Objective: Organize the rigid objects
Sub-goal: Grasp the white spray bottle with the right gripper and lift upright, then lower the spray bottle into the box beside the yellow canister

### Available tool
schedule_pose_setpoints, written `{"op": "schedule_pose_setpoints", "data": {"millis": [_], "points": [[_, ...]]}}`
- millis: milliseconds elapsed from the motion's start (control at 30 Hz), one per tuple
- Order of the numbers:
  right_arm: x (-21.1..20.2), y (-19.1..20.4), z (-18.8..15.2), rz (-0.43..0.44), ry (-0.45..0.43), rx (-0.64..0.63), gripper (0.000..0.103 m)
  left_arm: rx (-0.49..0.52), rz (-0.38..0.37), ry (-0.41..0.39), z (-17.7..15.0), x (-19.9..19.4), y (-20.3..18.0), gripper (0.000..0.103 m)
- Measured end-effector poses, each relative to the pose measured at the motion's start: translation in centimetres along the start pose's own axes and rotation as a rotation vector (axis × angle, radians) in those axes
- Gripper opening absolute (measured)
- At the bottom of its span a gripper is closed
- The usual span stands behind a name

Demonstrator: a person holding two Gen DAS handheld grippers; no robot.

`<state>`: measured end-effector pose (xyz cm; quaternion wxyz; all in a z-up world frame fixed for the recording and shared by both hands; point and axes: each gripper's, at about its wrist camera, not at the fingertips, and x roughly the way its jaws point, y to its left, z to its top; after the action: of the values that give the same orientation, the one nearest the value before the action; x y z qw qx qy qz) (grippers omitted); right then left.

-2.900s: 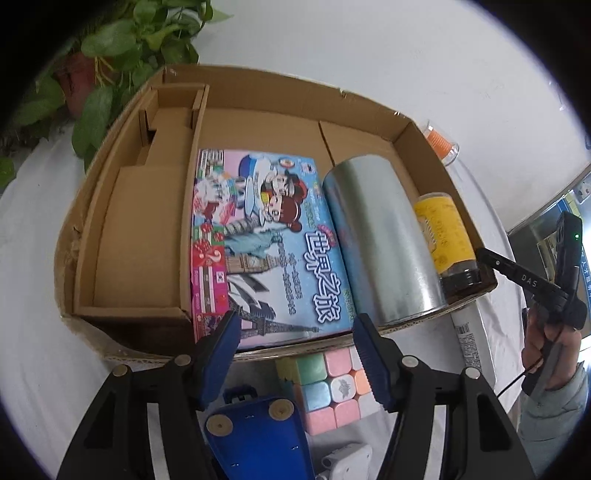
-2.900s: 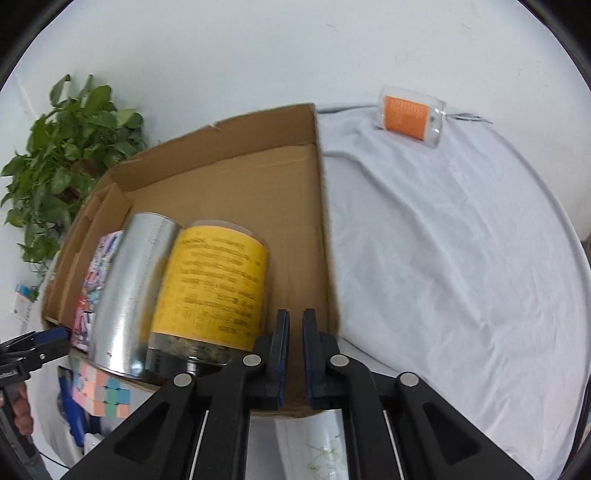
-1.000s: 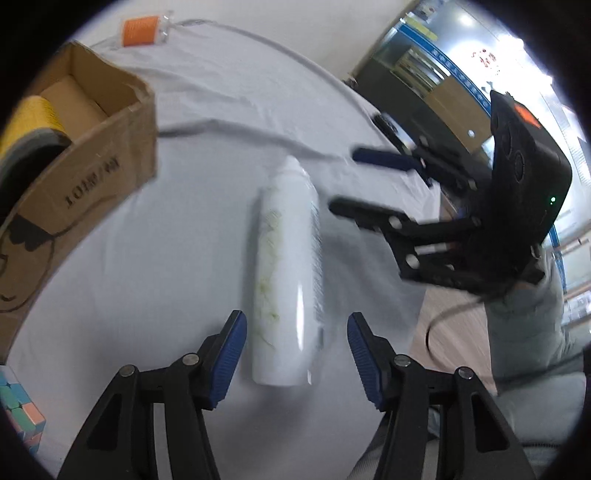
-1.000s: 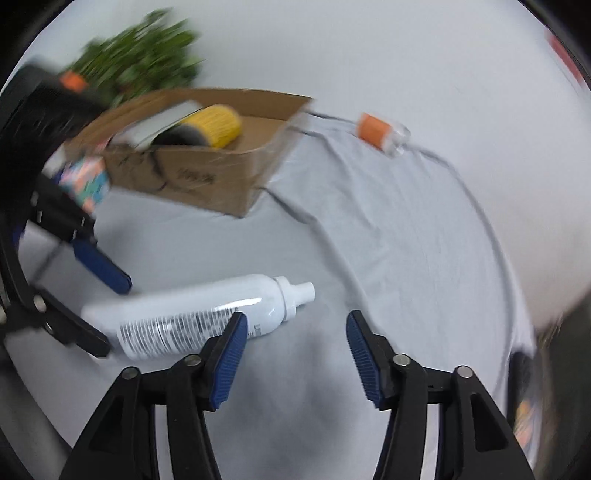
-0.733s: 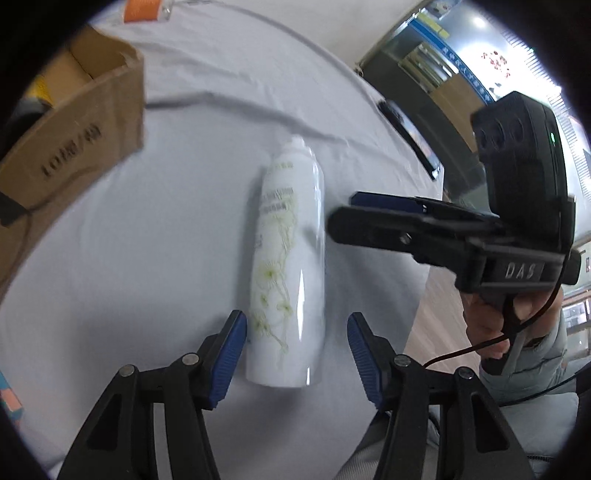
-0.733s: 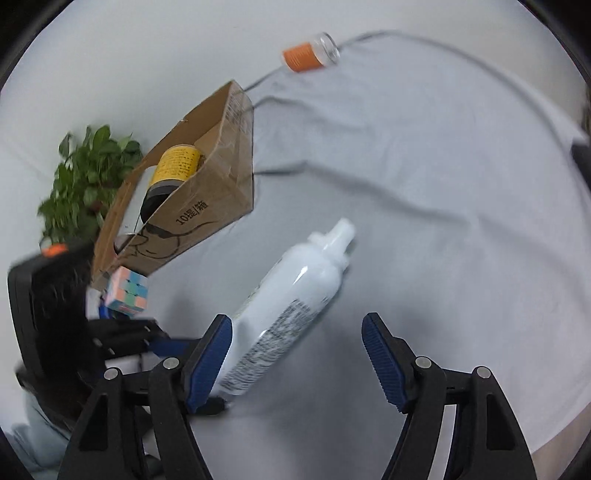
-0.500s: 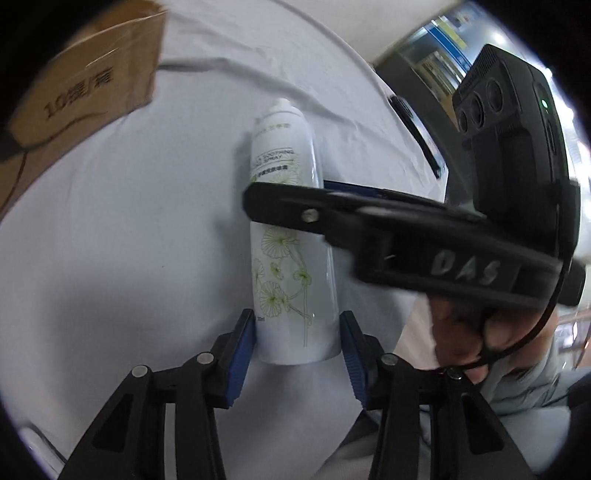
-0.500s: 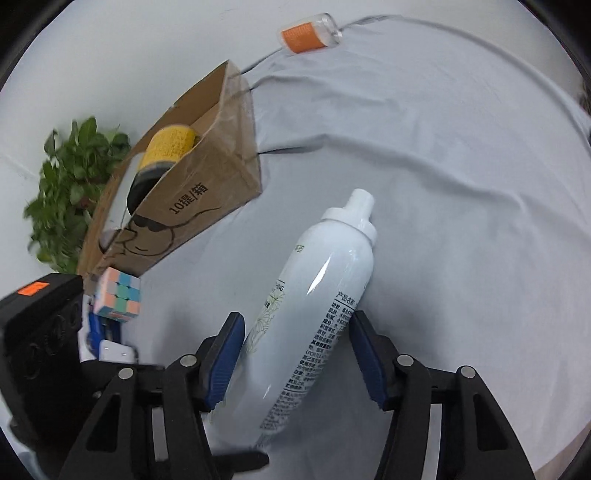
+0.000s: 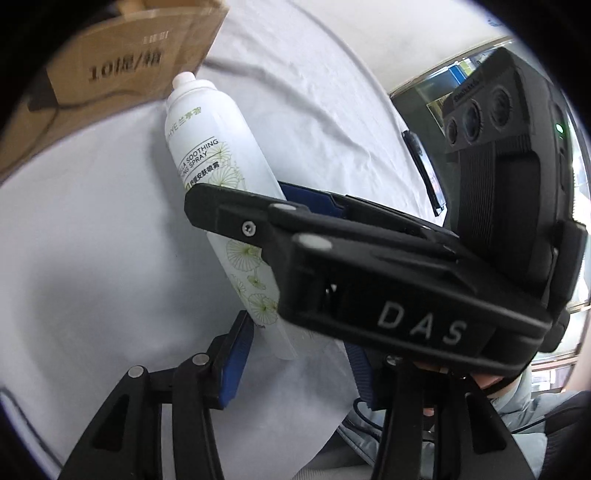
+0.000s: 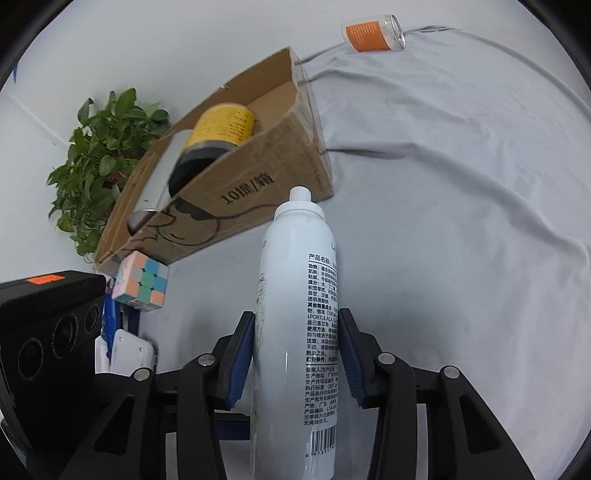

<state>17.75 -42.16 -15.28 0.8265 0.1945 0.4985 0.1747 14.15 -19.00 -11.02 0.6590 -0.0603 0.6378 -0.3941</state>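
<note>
A white spray bottle (image 9: 207,147) lies on the white cloth, its cap towards the cardboard box (image 9: 110,66). My left gripper (image 9: 297,343) stands at the bottle's base. Its near blue pad (image 9: 236,354) touches the bottle's side with its tip, its jaws are opening slightly, and the other pad is mostly hidden behind my right gripper (image 9: 240,199). In the right wrist view the bottle (image 10: 295,295) runs between my right gripper's (image 10: 297,332) closing jaws, and both pads (image 10: 240,354) press its sides.
The box (image 10: 258,192) holds a yellow jar (image 10: 221,125) and a silver can (image 10: 162,173). A pastel cube (image 10: 142,280) and a white device (image 10: 129,354) lie before it. An orange-labelled jar (image 10: 371,33) lies far back. A plant (image 10: 99,155) stands left. A dark flat object (image 9: 424,170) lies near the table edge.
Both grippers left the box and came to the bottle. Over the last second the right gripper swung across the bottle's middle and narrowed onto it, and the left narrowed around its base.
</note>
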Motion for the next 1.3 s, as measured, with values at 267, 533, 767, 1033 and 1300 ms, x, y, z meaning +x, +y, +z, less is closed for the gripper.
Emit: {"op": "schedule_pose_setpoints", "data": {"millis": [267,533,767,1033,1300], "points": [[-5.2,2.9,3.3,0.061,-0.162,-0.080,0.042,0.097,0.057,-0.146,0.2,-5.4,-3.4,0.048],[-6.9,6.4,10.2,0.080,-0.252,-0.179,0.042,0.157,0.105,-0.276,4.3,-11.0,-3.9,0.048],[-4.5,8.3,19.1,0.113,-0.205,-0.185,0.042,0.100,0.083,-0.329,9.7,-14.4,-0.6,0.048],[1.4,7.1,24.7,0.119,-0.137,-0.138,0.042,0.038,0.095,-0.285,14.7,-14.9,4.2,0.048],[5.1,3.9,23.4,0.098,-0.085,-0.115,0.042,-0.001,0.106,-0.199,17.8,-9.9,4.9,0.047]]}}
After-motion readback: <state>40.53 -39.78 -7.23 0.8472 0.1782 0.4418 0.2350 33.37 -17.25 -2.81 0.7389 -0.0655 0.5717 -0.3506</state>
